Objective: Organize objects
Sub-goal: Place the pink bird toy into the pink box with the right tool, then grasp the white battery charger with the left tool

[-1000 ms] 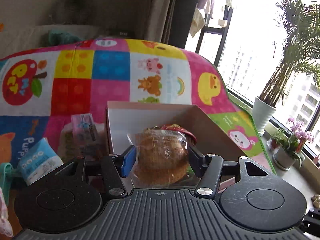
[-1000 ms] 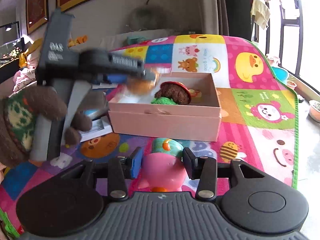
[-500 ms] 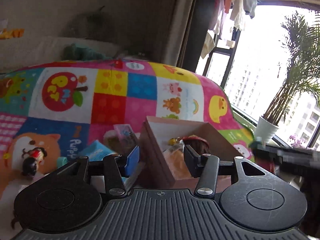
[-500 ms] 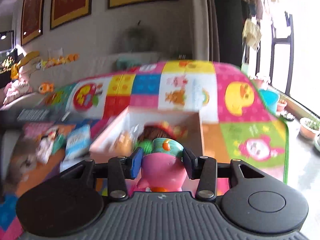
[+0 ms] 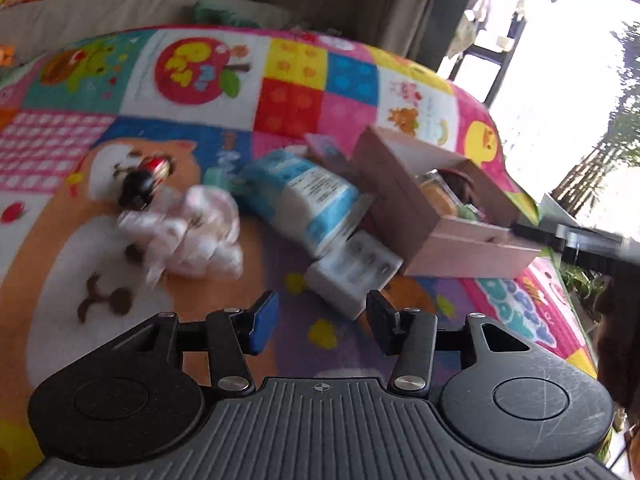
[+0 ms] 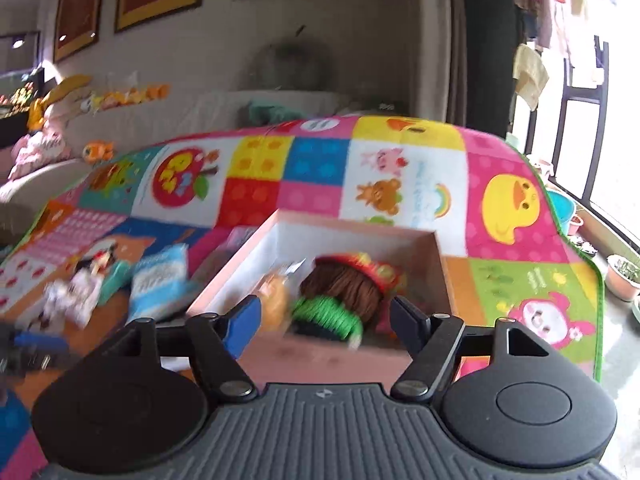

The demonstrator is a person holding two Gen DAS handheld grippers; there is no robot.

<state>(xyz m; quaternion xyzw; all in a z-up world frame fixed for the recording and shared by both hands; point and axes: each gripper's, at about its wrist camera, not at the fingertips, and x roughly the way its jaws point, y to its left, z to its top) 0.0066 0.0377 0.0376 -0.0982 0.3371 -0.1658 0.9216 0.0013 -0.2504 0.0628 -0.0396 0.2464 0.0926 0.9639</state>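
A pink cardboard box (image 6: pixel 352 232) (image 5: pixel 404 208) sits open on the colourful play mat (image 6: pixel 400 168). It holds a brown and green yarn doll (image 6: pixel 344 292) and a wrapped bun (image 6: pixel 276 300). My right gripper (image 6: pixel 324 320) is open and empty just above the box's near wall. My left gripper (image 5: pixel 322 322) is open and empty over the mat, left of the box. In front of it lie a white packet (image 5: pixel 352 272), a blue and white pack (image 5: pixel 300 200), a pale pink bundle (image 5: pixel 188 232) and a small dark figure (image 5: pixel 144 184).
The mat's right edge (image 6: pixel 596 280) drops toward a window ledge with potted plants (image 6: pixel 620 276). A sofa with toys (image 6: pixel 52 140) stands behind the mat. The right gripper's body (image 5: pixel 580 244) shows at the right of the left wrist view.
My left gripper let go of the wrapped bun in the box and swung left over the mat. My right gripper moved over the box and opened; the pink toy is gone from it.
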